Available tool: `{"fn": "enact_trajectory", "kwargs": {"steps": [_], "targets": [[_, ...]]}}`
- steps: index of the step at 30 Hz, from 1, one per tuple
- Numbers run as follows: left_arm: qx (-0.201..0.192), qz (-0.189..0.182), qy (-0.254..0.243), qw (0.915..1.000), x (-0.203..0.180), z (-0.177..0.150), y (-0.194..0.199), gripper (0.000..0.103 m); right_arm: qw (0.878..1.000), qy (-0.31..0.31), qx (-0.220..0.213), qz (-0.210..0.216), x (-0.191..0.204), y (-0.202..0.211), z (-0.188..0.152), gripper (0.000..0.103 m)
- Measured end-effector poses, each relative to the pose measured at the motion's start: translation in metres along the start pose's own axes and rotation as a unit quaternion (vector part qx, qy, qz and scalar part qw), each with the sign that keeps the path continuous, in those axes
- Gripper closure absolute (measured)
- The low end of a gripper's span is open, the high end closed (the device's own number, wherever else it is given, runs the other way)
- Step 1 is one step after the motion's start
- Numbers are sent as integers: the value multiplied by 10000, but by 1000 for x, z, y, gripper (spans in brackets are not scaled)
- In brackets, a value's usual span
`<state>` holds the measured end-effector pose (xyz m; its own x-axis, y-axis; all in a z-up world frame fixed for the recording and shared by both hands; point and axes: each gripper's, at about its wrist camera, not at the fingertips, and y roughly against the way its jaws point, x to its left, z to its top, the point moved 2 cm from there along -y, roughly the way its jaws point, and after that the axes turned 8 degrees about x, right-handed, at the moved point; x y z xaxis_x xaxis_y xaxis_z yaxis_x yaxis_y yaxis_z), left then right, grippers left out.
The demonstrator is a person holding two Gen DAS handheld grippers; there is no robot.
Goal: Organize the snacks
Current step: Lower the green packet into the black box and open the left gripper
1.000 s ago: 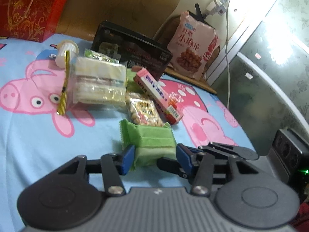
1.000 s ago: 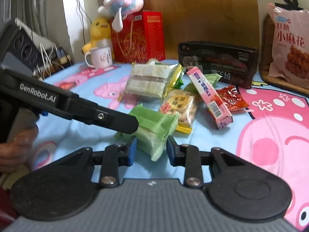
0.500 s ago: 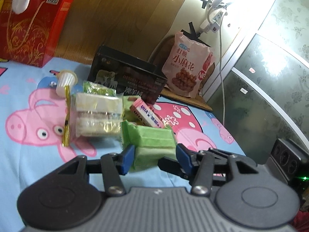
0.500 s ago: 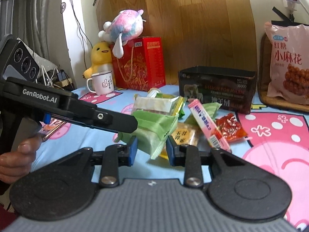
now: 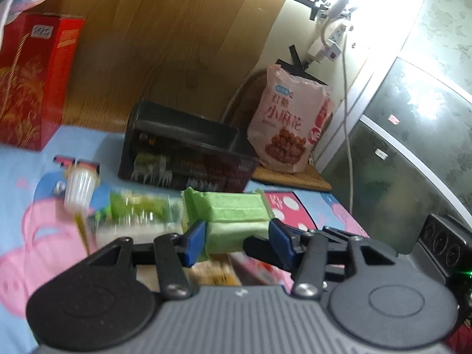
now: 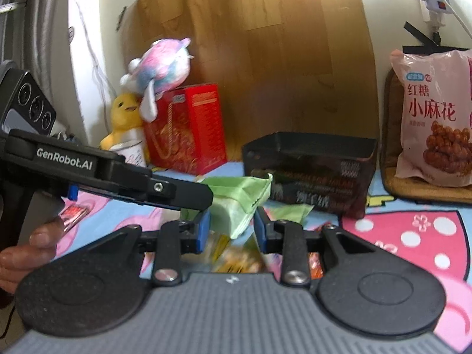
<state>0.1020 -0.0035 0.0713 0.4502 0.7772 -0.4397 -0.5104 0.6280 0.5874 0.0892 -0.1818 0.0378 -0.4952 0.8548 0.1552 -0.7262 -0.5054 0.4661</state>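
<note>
Green wafer packet (image 5: 233, 221) sits low in the middle of both wrist views, pinched from two sides: the left gripper (image 5: 236, 240) clamps its blue pads on one end, and the right gripper (image 6: 231, 225) clamps its pads on the other, the wrapper's crimped edge poking up between them. In the right wrist view the left gripper's black finger crosses from the left edge and ends against the packet, with a hand (image 6: 26, 253) around its handle at lower left.

Compared with a second ago, the packet no longer lies on the blue cartoon-pig cloth (image 6: 413, 236); it is carried above the other snacks, which now show blurred beneath and beside it. The black box (image 5: 185, 159), open at the top, stood far up the frame before and now lies just behind the packet, larger in both views. The grip of both pairs of fingers looks unchanged.

Left of the packet in the left wrist view are a smeared pile of pale wrapped snacks (image 5: 132, 215) and a small white cup (image 5: 78, 187). A pink snack bag (image 5: 290, 126) leans right of the box. A red gift box (image 6: 184, 129) stands to the left, with a pastel plush toy (image 6: 160, 65) on top and a yellow duck toy (image 6: 122, 118) beside it.
</note>
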Motion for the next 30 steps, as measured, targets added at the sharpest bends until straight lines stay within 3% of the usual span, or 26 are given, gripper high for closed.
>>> {"fn": "enact_trajectory", "kwargs": {"steps": [8, 11, 13, 15, 17, 18, 21, 24, 25, 30], "targets": [[-167, 263, -200, 9993, 8, 83, -51, 52, 9995, -154, -222, -162, -48, -47, 54, 67], [-112, 451, -121, 9988, 17, 108, -78, 41, 9991, -300, -193, -238, -72, -72, 73, 53], [-238, 690, -142, 9972, 23, 115, -81, 41, 9980, -414, -137, -463, -86, -81, 78, 50], [-558, 1237, -138, 9907, 37, 118, -73, 35, 9957, -676, -345, -524, -102, -72, 74, 50], [-643, 1520, 75, 9863, 55, 117, -72, 31, 9916, -967, -557, -657, -119, -61, 68, 43], [-521, 1590, 215, 9857, 65, 117, -76, 31, 9887, -1144, -626, -740, -128, -58, 64, 39], [69, 1869, 570, 9807, 87, 113, -102, 39, 9807, -1764, -440, -719, -155, -64, 53, 37], [272, 1628, 756, 9834, 93, 107, -113, 46, 9708, -2364, -73, -401, -171, -80, 42, 37], [314, 1510, 816, 9847, 93, 106, -112, 53, 9690, -2453, 40, -298, -173, -85, 38, 38], [419, 1584, 824, 9830, 74, 93, -104, 52, 9704, -2404, 151, -155, -167, -89, 35, 37]]}}
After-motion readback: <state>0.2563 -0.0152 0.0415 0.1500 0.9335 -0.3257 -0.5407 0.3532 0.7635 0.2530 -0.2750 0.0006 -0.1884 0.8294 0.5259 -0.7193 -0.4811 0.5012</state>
